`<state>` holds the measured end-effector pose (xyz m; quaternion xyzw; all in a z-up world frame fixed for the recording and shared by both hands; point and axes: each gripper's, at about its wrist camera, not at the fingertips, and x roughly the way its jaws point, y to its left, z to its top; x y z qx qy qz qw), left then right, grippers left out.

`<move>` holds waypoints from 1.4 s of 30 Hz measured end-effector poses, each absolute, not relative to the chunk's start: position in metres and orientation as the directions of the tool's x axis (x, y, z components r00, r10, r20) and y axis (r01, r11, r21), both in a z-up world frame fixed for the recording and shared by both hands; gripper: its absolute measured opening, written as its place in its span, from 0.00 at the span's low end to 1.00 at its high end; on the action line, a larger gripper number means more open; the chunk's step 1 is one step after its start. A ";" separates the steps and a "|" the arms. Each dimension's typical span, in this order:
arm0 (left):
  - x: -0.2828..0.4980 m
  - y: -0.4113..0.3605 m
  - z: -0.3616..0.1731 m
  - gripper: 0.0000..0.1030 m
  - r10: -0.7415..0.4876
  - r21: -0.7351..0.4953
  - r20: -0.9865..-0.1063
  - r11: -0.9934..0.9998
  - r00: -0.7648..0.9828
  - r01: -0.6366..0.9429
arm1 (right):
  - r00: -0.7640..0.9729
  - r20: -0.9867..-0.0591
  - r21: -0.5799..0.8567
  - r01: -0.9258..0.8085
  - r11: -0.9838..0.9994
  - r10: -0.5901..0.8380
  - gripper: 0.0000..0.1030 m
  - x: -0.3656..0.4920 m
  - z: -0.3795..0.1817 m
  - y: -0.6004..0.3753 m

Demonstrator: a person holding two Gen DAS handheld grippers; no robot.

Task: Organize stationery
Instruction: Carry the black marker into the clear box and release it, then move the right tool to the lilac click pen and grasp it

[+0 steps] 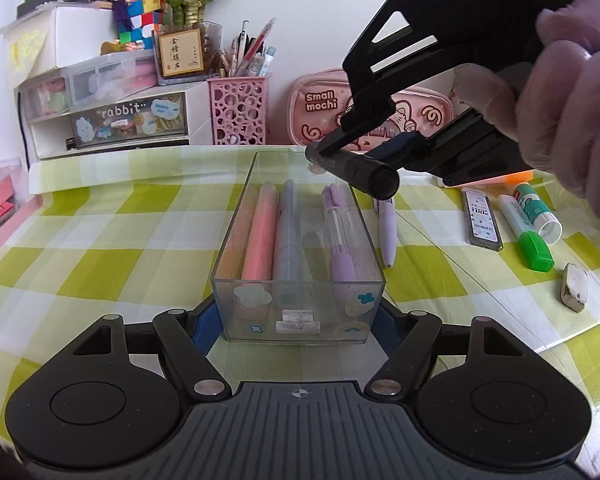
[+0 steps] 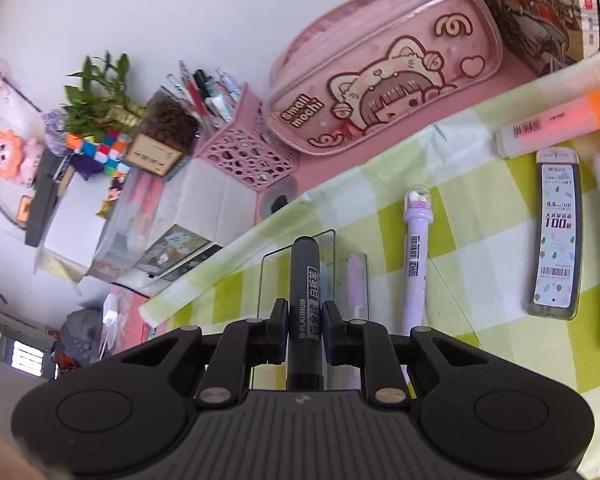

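The left gripper point(image 1: 298, 320) has its fingers closed on the near end of the clear plastic box point(image 1: 300, 312), one blue pad against each side wall, apparently to steady it on the tabletop point(image 1: 100, 240) while the other hand loads it. The box is long, narrow and open-topped, with scuffed transparent walls dotted with small stickers. Lying lengthwise inside are a coral-pink marker point(image 1: 260, 232), a grey-blue marker point(image 1: 288, 232) and a lilac pen point(image 1: 342, 236), all smooth and tubular, aligned with the long walls so they pack neatly.

The right gripper point(image 2: 306, 332), held in a gloved hand point(image 1: 572, 112), carries a black whiteboard marker point(image 1: 352, 168). Its fingers clamp the barrel at mid-length, so the marker sticks out straight ahead between them. It hangs in the air above the far right part of the box, tilted and not yet lined up with the box's length. I judge it still needs turning parallel with the others before it goes down into the gap beside the lilac pen.

Still loose on the checked green-and-white cloth to the right are a white and lilac pen point(image 1: 388, 232), a flat lead-refill case point(image 1: 482, 220), a glue stick point(image 1: 534, 208), a green-capped highlighter point(image 1: 528, 240) and a grubby, rounded eraser point(image 1: 575, 286). A glossy pink pencil pouch point(image 1: 324, 108) stands against the wall.
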<state>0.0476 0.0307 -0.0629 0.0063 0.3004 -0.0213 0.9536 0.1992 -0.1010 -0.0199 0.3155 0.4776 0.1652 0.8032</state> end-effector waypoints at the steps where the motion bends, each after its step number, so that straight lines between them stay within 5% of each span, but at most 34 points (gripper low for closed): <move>1: 0.048 0.031 -0.063 0.71 -0.037 -0.001 -0.573 0.999 0.819 0.045 | 0.486 -0.666 0.662 0.034 0.749 0.566 0.21 0.201 -0.022 -0.099; 19: 0.048 0.031 -0.063 0.71 -0.036 -0.001 -0.573 0.999 0.819 0.044 | 0.515 -0.641 0.648 -0.033 0.761 0.569 0.24 0.193 -0.013 -0.103; 25: 0.049 0.030 -0.063 0.71 -0.035 0.002 -0.575 0.999 0.817 0.043 | 0.561 -0.619 0.630 -0.062 0.774 0.549 0.33 0.184 -0.004 -0.110; 42: 0.048 0.032 -0.062 0.70 -0.012 -0.003 -0.569 1.000 0.822 0.013 | 0.640 -0.703 0.399 -0.006 0.917 0.310 0.42 0.187 -0.036 -0.123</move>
